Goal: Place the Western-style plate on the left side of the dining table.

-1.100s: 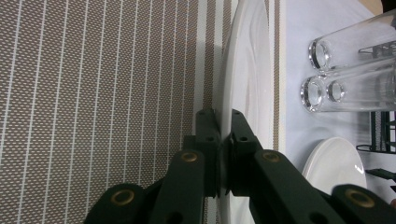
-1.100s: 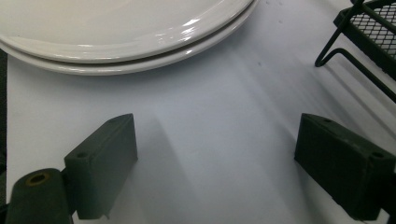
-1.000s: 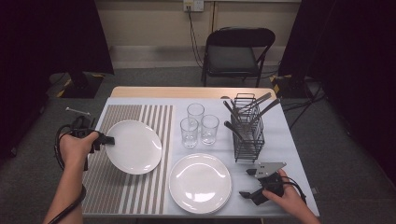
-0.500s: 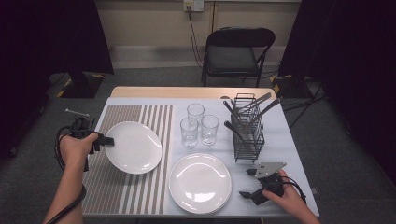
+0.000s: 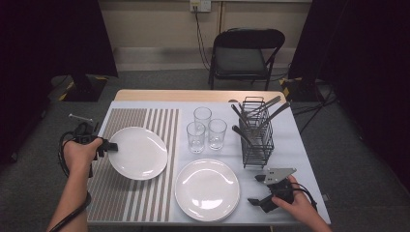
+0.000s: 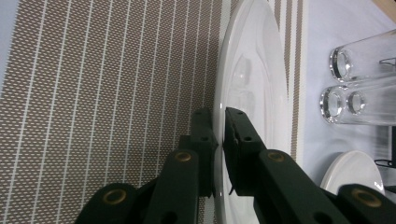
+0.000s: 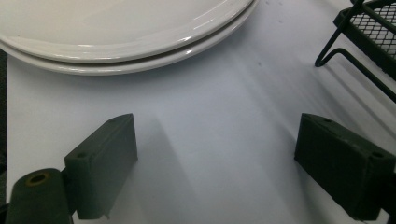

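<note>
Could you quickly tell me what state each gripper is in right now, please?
Left gripper: closed on the rim of the plate over the striped placemat.
Right gripper: open, holding nothing, over the white tabletop.

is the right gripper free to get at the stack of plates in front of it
Probably yes. The right gripper sits with jaws wide open and empty, just beside the stacked plates, with bare table between them. The wire rack stands off to the side.

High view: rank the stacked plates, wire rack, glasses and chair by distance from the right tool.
From the right tool:
1. Stacked plates, just to its left.
2. Wire rack, just behind; close call with the plates.
3. Glasses, mid-table.
4. Chair, beyond the table.
</note>
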The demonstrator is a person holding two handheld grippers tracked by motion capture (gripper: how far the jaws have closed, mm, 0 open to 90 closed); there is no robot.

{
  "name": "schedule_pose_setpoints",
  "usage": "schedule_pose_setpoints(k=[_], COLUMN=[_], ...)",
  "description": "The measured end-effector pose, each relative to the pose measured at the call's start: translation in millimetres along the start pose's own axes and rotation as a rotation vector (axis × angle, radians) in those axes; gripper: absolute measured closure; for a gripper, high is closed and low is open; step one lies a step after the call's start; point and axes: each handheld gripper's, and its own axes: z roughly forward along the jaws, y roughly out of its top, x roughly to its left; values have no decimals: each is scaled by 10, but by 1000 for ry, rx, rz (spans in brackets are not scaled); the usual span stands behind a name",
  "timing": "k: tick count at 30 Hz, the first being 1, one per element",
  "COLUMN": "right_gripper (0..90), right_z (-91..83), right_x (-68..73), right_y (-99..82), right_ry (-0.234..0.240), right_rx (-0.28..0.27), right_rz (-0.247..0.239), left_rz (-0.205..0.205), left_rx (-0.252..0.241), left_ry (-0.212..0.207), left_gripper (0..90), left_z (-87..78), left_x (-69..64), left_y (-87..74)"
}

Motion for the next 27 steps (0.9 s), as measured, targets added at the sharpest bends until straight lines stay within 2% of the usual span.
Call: schedule_pose_setpoints(k=[4, 10, 15, 16, 18, 20, 21, 23, 24, 27], right_gripper=[121, 121, 120, 121, 121, 121, 121, 121, 121, 121], right_z=[-1, -2, 0, -1, 0, -1, -1, -1, -2, 0], right_x=[0, 0, 0, 0, 0, 0, 0, -1, 0, 0], right_y=[0, 1, 0, 0, 0, 0, 0, 0, 1, 0], right_ry=[-2, -3, 0, -1, 0, -1, -1, 0, -2, 0], right_rx=[1, 2, 0, 1, 0, 1, 1, 0, 2, 0], right_rz=[0, 0, 0, 0, 0, 0, 0, 1, 0, 0], left_rz=[-17, -4, -15, -4, -11, 1, -15, -20, -19, -21], left_rx=[-6, -1, -13, -8, -12, -8, -25, -33, -31, -38], left_ry=[4, 22, 42, 37, 37, 49, 45, 66, 57, 64], left_gripper=[817, 808, 794, 792, 788, 785, 782, 776, 772, 770], left_z=[23, 31, 63, 64, 72, 78, 92, 111, 109, 118], left_x=[7, 20, 16, 26, 28, 34, 23, 16, 22, 26], left_y=[0, 3, 11, 14, 16, 19, 18, 17, 17, 17])
